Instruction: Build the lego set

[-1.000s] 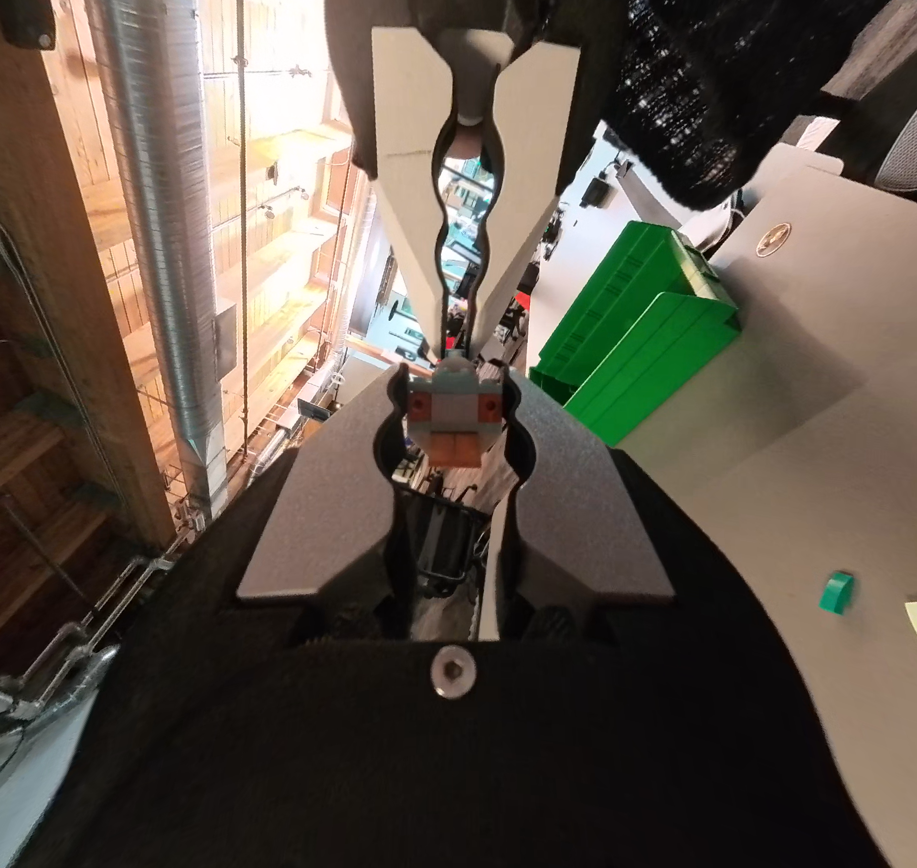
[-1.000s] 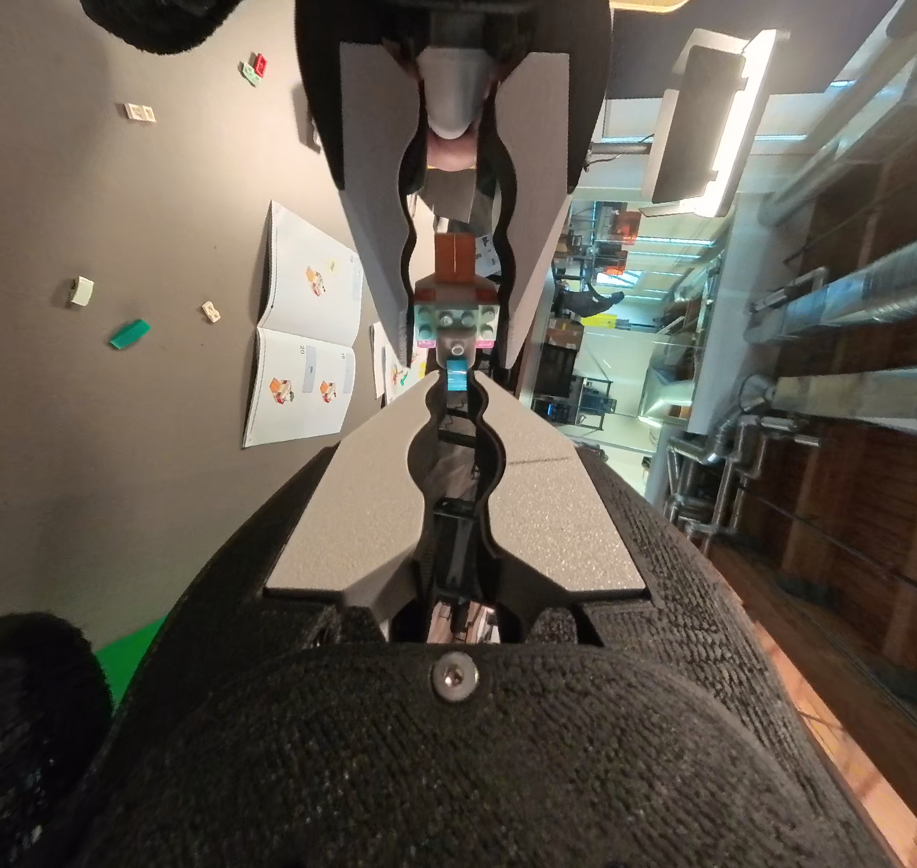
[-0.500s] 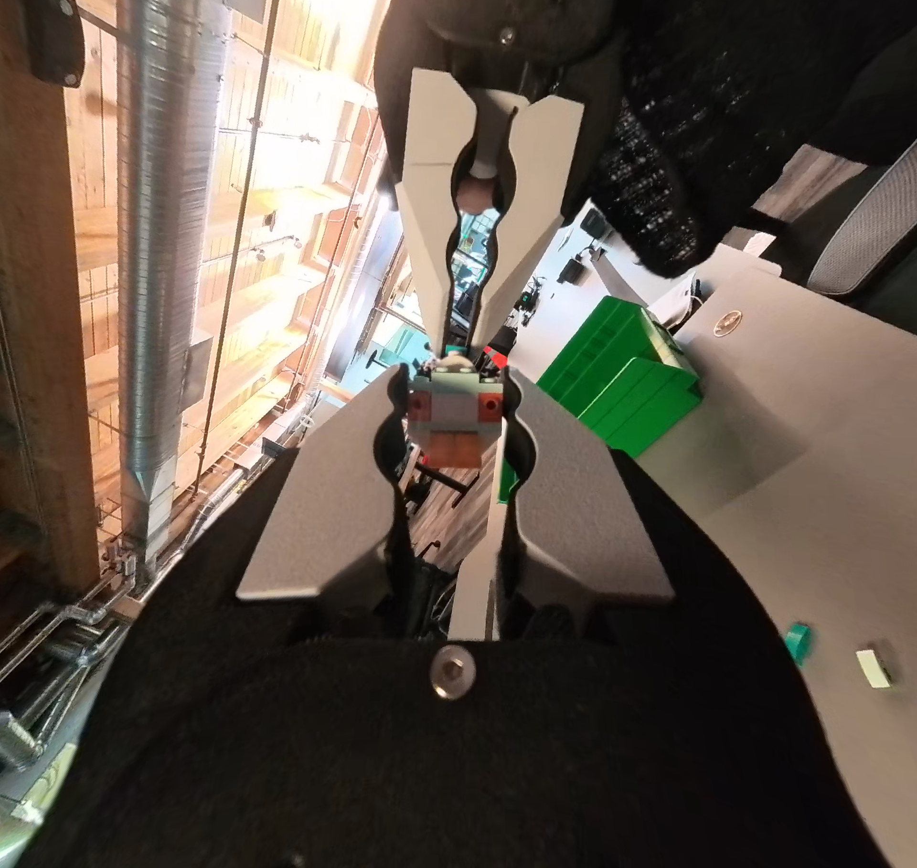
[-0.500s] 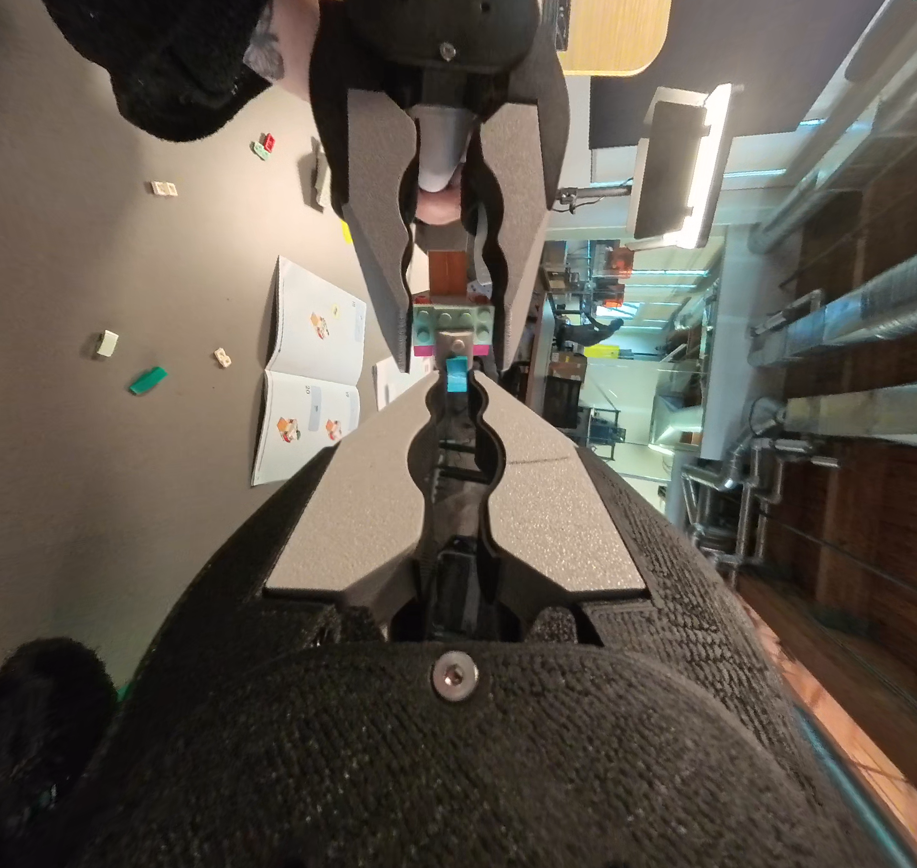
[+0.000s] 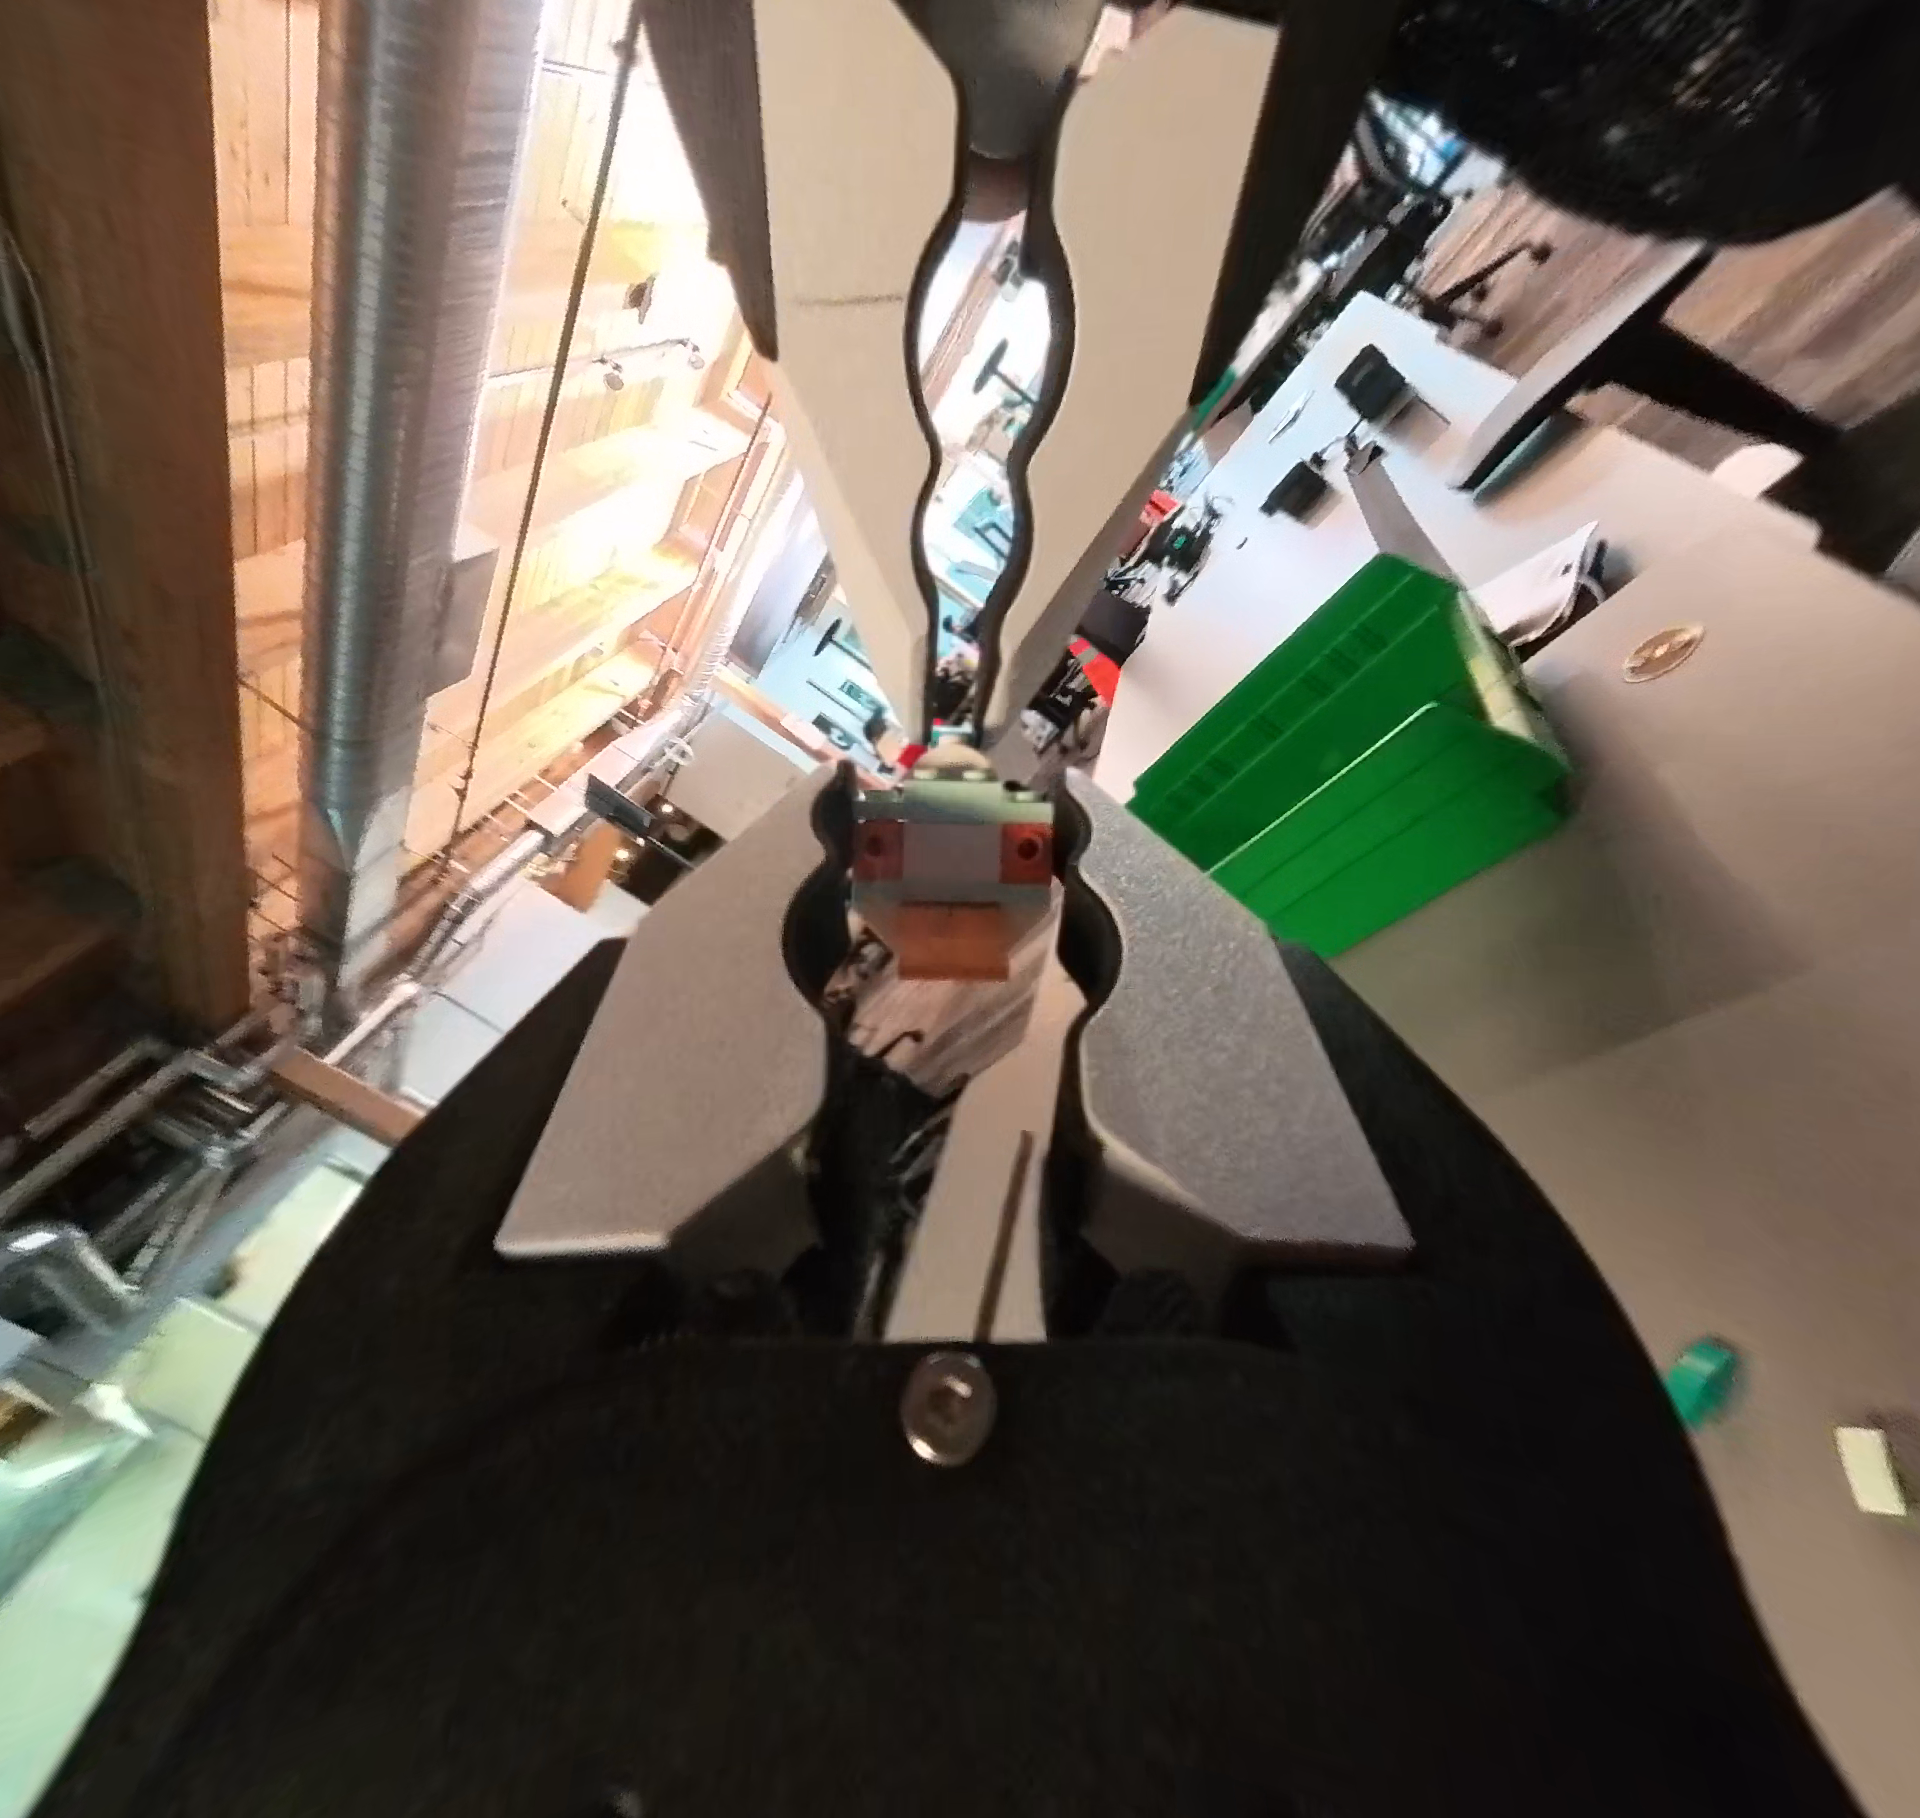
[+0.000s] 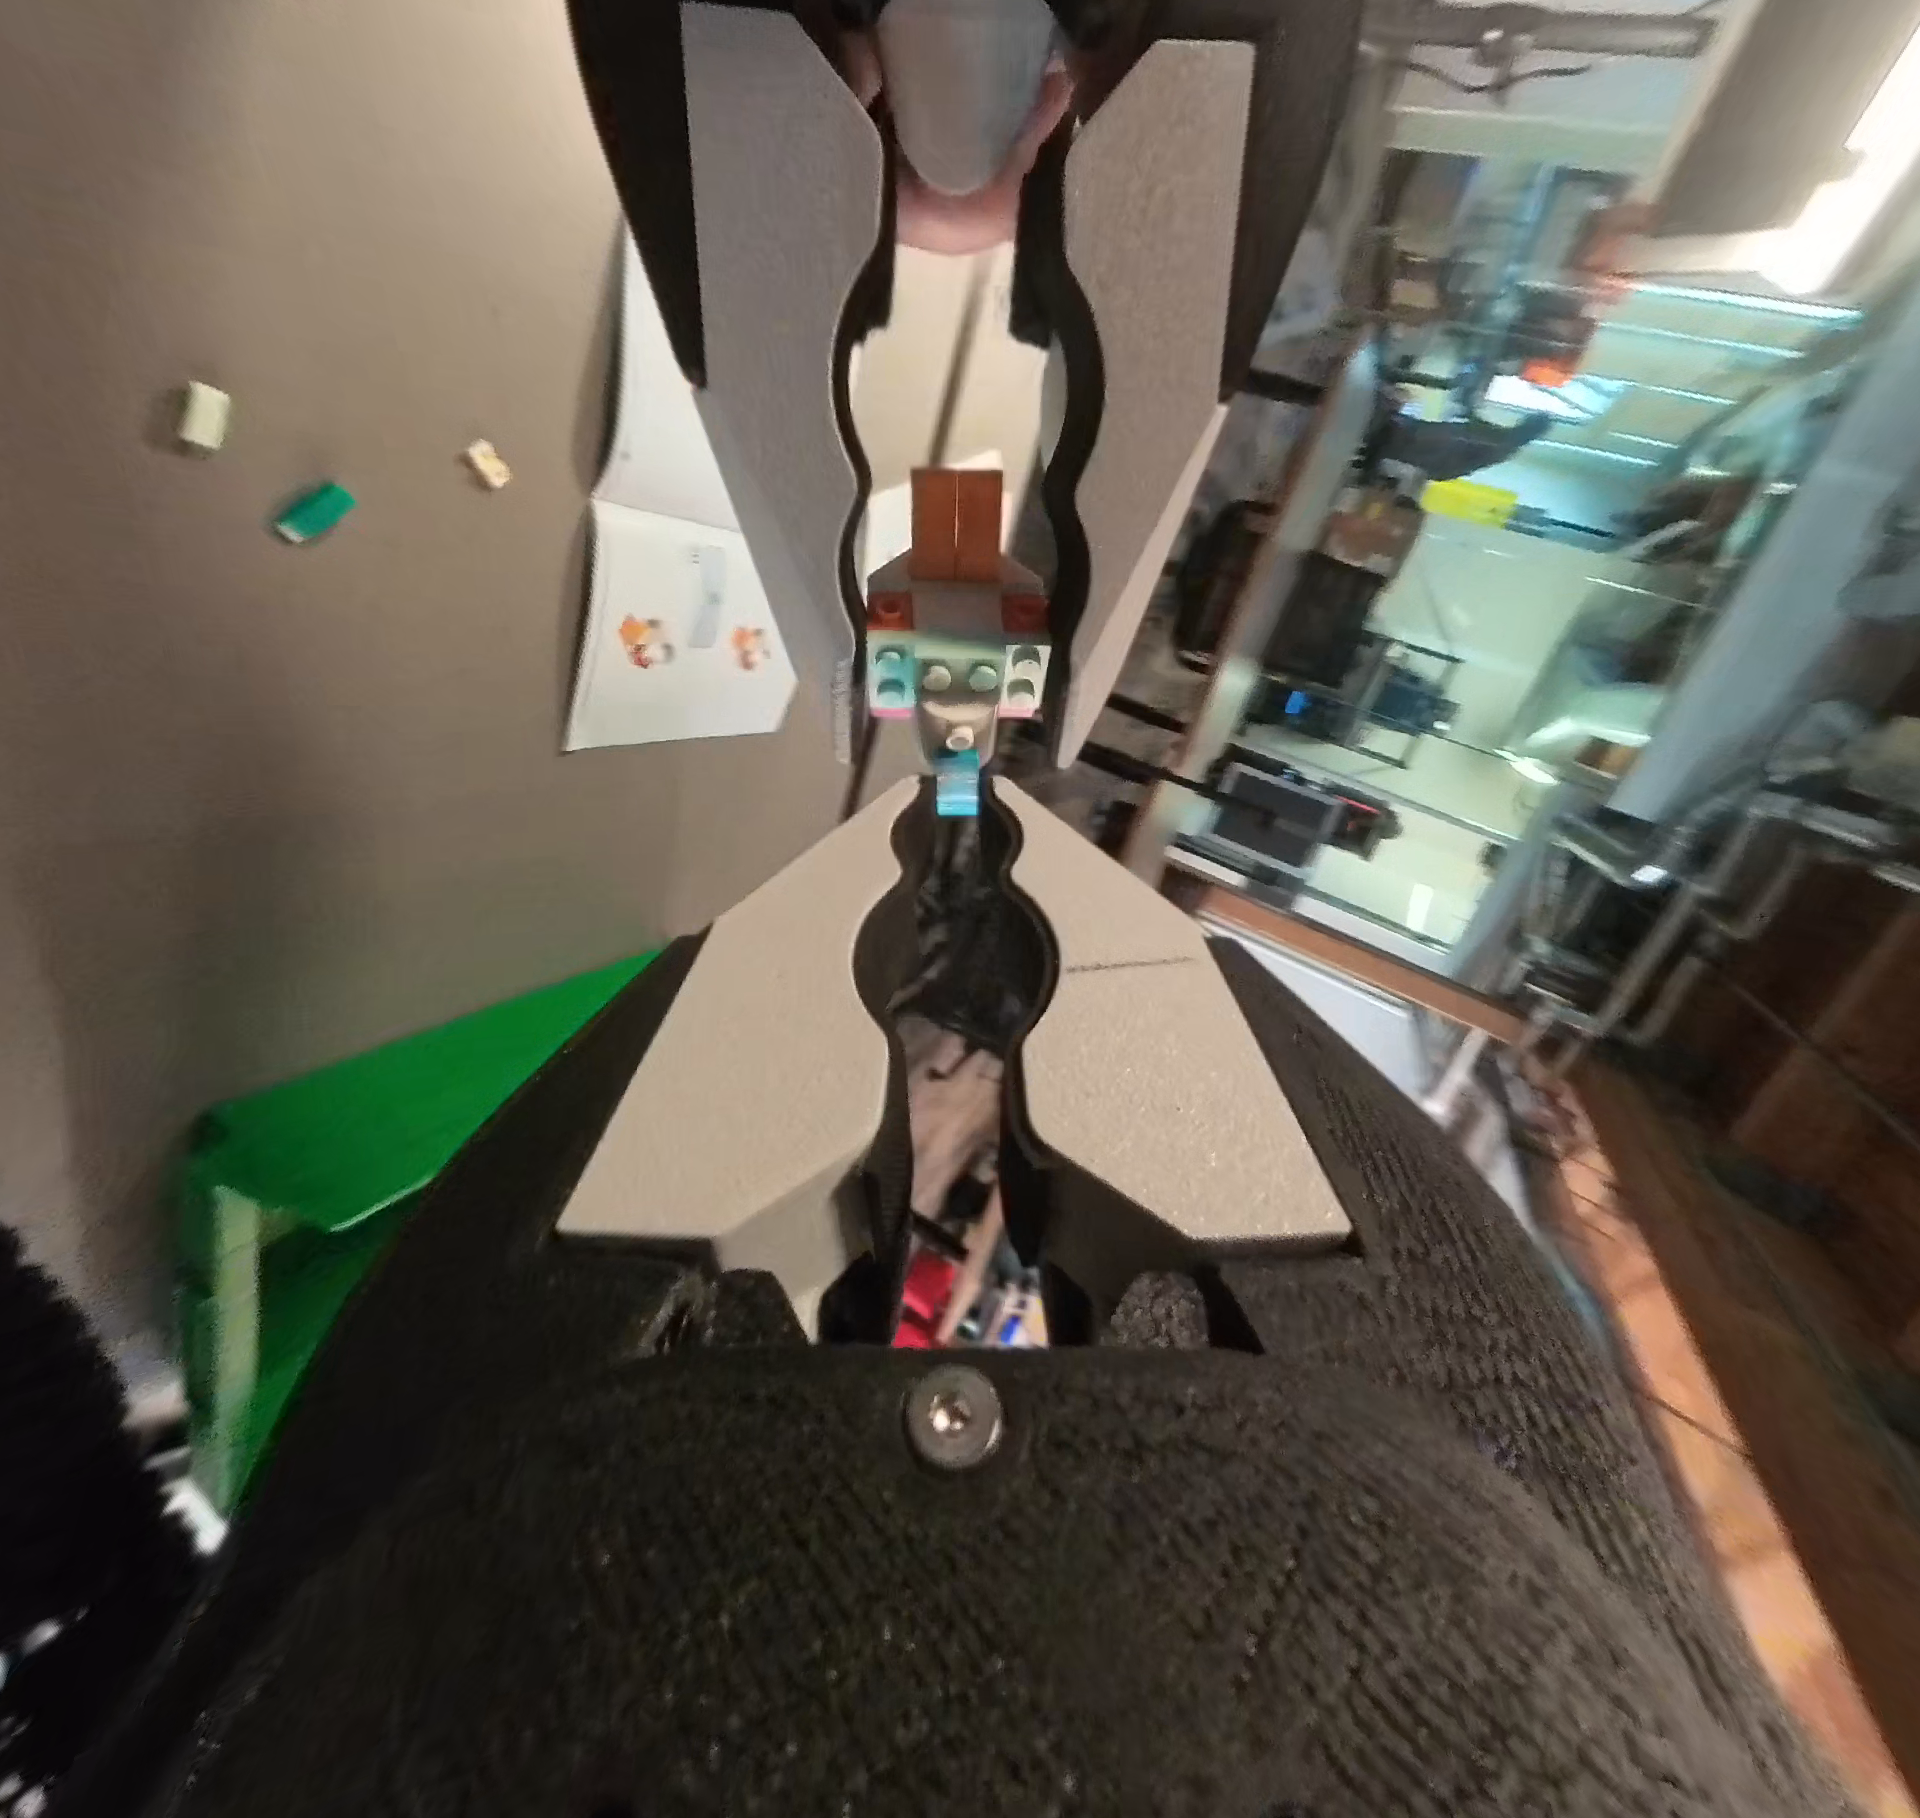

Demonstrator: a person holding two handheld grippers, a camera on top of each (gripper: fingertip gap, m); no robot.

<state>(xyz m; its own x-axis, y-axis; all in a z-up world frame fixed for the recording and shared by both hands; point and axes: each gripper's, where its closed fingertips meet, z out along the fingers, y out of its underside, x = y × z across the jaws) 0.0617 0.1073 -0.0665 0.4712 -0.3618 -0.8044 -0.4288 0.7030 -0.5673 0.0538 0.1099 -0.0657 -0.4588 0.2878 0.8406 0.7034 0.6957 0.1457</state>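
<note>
In the left wrist view my left gripper (image 5: 954,792) is shut on a small lego assembly (image 5: 954,859) with a grey middle, two red corner pieces and a brown block. My right gripper (image 5: 958,719) faces it tip to tip. In the right wrist view my right gripper (image 6: 956,786) is shut on a small blue piece (image 6: 956,794). That piece touches the grey studded end of the assembly (image 6: 956,662), which my left gripper (image 6: 958,729) holds from the opposite side. Both are held in the air beside the grey table (image 6: 208,210).
Green bins (image 5: 1351,812) stand on the table and also show in the right wrist view (image 6: 416,1093). An open instruction booklet (image 6: 675,625) lies flat. Loose pieces lie nearby: a green one (image 6: 312,511), a white one (image 6: 203,414) and a small tan one (image 6: 486,464). My left and right fingertips are right by each other.
Both grippers have swung together relative to the room, still tip to tip. The blue piece stays against the assembly. The green bins have come into the right wrist view.
</note>
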